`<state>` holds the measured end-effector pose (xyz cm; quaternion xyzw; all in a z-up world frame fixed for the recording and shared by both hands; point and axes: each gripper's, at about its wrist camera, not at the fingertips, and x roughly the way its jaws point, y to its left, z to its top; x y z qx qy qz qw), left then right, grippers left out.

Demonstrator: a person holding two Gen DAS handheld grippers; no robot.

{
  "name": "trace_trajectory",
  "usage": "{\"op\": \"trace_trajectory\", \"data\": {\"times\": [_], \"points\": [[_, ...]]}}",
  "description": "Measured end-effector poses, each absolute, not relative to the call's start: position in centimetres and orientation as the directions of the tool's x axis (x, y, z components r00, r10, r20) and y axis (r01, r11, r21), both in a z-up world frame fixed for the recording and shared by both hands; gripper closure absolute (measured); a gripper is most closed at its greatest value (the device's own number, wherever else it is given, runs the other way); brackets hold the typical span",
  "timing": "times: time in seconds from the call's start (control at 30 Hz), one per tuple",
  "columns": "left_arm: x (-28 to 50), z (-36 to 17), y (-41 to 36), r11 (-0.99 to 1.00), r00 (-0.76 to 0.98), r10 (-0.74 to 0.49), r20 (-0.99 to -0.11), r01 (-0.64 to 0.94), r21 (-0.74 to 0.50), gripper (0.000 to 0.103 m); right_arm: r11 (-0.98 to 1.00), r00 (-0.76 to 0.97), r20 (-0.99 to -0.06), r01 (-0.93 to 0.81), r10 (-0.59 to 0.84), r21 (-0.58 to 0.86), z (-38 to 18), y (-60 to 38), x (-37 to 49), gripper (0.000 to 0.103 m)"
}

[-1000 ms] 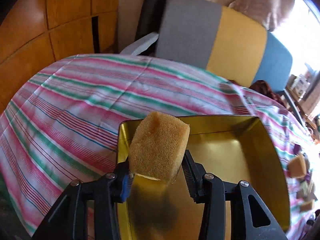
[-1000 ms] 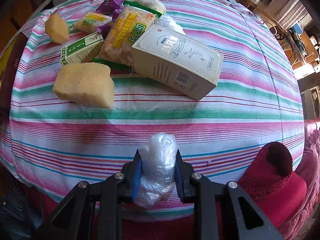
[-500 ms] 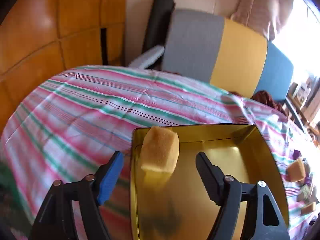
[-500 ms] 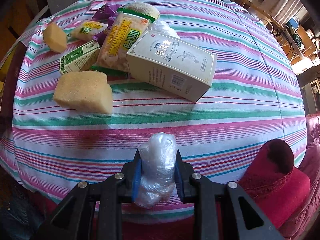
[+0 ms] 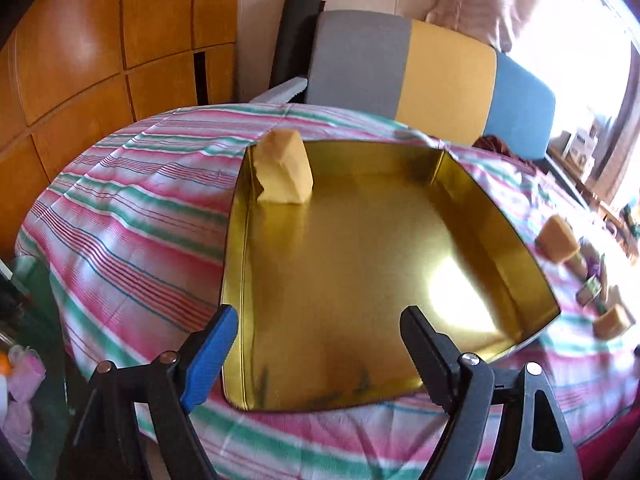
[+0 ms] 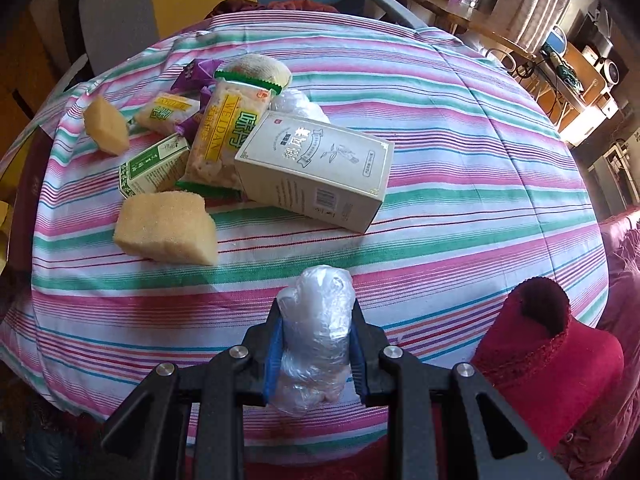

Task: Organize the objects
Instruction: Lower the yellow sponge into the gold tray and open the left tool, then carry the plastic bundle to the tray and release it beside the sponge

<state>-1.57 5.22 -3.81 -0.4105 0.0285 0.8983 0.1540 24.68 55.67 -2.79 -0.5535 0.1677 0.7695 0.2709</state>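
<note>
Two grippers in view, one per wrist camera.

Left gripper: jaws wide apart, nothing between them; they have just been opening. It hangs over the near edge of a gold tray. One sponge stands on end inside the tray, in its far left corner, touching the left wall. Rest of the tray floor is bare and reflects window glare. The tray sits on a striped cloth that covers the tabletop. Right of the tray, on the cloth, a second sponge and a third, with small packets between them, blurred. Behind the tabletop: a chair back in grey, yellow and blue, and wooden panels at left.

Right gripper: jaws clamped on a crumpled clear plastic bag, held clear above the cloth's near edge. Further out, a large sponge lies flat, just beside a pile. Pile contents: a white box lying on its side, a yellow snack bag partly under the box, a green carton, a small yellow packet, purple wrappers. A smaller sponge lies apart, to the left of the pile. Red fabric at lower right, off the tabletop.
</note>
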Motion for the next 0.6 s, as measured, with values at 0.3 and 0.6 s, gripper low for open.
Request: {"op": "trace_trajectory", "data": {"times": [0.3, 0.6], "points": [[-0.9, -3.8, 4.0, -0.953, -0.619, 0.272, -0.736, -0.280, -0.117, 0.019, -0.778, -0.234, -0.936, -0.625, 0.262, -0.061, -4.0, 54.4, 22.9, 0.075], [-0.7, -2.9, 3.2, -0.958, -0.631, 0.257, -0.732, -0.267, -0.106, 0.019, -0.862, -0.469, -0.855, -0.503, 0.221, 0.053, 0.9, 48.6, 16.8, 0.075]]}}
